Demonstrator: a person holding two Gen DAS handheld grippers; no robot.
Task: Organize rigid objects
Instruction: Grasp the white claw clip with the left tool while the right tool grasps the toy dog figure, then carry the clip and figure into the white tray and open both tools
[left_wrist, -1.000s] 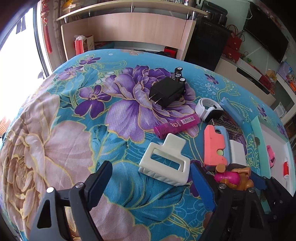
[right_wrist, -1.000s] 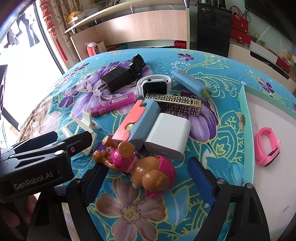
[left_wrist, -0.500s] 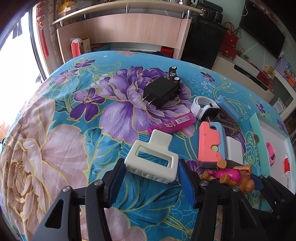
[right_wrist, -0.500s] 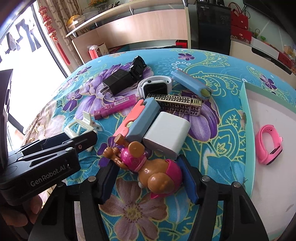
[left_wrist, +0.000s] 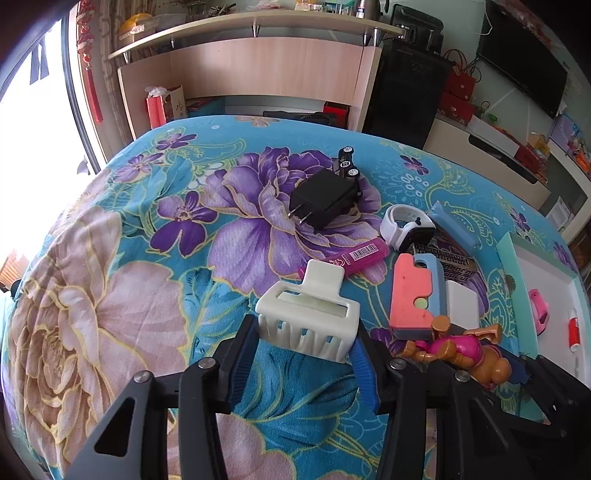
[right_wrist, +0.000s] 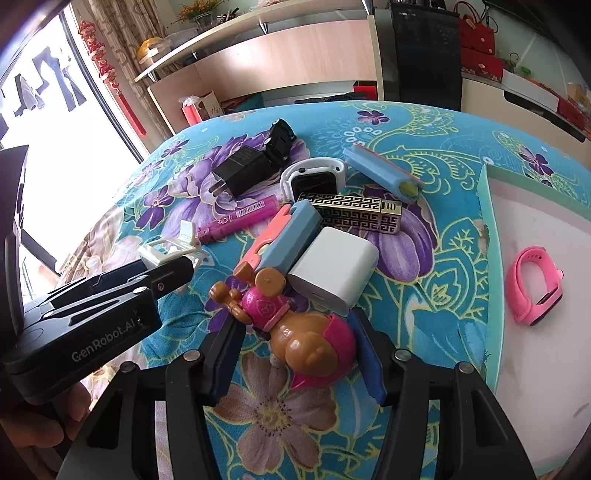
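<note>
On the floral blue cloth (left_wrist: 155, 236) a white hair claw clip (left_wrist: 308, 317) sits between the blue pads of my left gripper (left_wrist: 304, 343). Its jaws are closing, and both pads press on the clip's sides. My right gripper (right_wrist: 295, 343) is closing on a brown and pink toy dog (right_wrist: 295, 325), with its pads against the toy's head and body. The right gripper also shows in the left wrist view, at the lower right, with the toy dog (left_wrist: 461, 350) in it. A white tray with a teal rim (right_wrist: 484, 221) lies to the right and holds a pink wristband (right_wrist: 535, 284).
Beyond the grippers lie a black charger (left_wrist: 325, 203), a black toy car (left_wrist: 347, 162), a white watch (left_wrist: 406, 225), a magenta tube (left_wrist: 354, 254), a pink and blue case (left_wrist: 413, 295), a white adapter (right_wrist: 332, 273), a gold patterned box (right_wrist: 354, 214) and a blue bar (right_wrist: 380, 173). A wooden shelf unit stands behind.
Both grippers' jaws have narrowed from wide open. The left pads now bear on the hair clip, the right pads on the toy dog. Neither hand has shifted much.
</note>
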